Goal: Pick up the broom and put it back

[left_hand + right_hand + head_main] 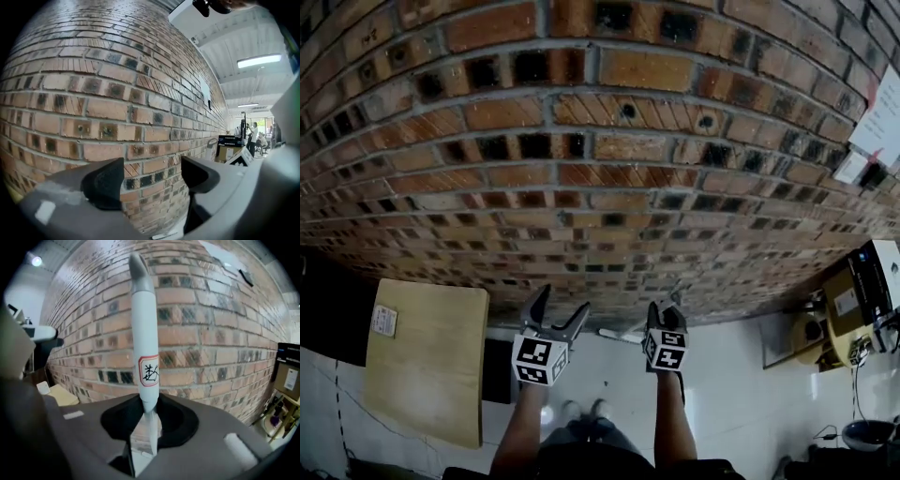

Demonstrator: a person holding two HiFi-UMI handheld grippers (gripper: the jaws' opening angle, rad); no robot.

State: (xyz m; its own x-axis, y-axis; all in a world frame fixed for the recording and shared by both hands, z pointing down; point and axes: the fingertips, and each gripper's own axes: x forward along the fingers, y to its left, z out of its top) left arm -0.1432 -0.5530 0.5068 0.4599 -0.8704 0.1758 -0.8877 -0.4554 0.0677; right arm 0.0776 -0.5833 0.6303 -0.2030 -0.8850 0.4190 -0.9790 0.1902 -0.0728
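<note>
A red brick wall (600,141) fills the background above a white floor (722,394). The broom's white handle (143,324), with a red-framed label, stands upright just before the wall, clamped between the closed jaws of the right gripper (149,416). Beside it, the left gripper (561,307) is spread wide and empty. At far right sits a cardboard box (848,305); its contents can't be seen.

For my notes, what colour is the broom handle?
White handle, red-edged label; right gripper view.
</note>
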